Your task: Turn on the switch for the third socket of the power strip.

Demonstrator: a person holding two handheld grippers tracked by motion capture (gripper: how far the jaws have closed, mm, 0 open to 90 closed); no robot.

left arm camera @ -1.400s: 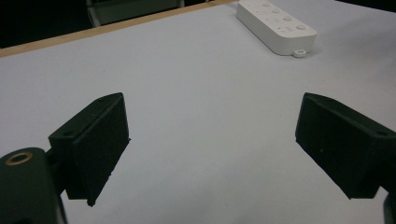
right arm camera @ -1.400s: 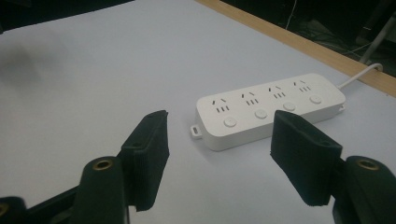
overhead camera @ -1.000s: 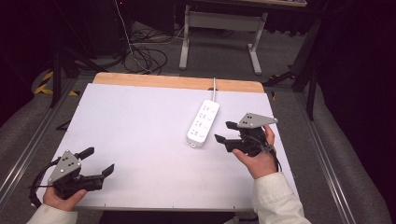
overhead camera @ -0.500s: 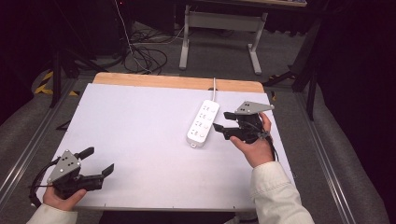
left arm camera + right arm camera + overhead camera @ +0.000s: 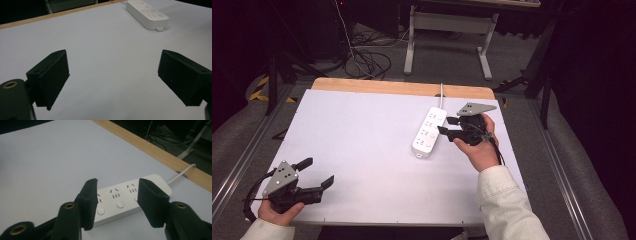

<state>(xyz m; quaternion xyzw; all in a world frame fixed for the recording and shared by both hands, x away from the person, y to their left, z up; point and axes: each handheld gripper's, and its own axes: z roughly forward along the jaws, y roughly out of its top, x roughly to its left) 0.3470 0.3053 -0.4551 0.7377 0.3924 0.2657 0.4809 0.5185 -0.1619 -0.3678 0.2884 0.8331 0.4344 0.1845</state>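
Near the counter's right edge, my right hand-held gripper point(image 5: 448, 126) hovers with its jaws parted, empty, pointing at the side of the white power strip point(image 5: 429, 132). From the right gripper view the power strip point(image 5: 130, 197) lies crosswise just beyond the jaw tips, its buttons and sockets facing up. It lies toward the far right of the counter point(image 5: 362, 125), its cord point(image 5: 441, 91) running off the far edge. My left hand-held gripper point(image 5: 317, 175) rests wide open and empty at the near left corner, well apart from everything. If I close in off-centre, I judge the strip could skid or swivel on the smooth surface, or the taut cord could tug it askew.
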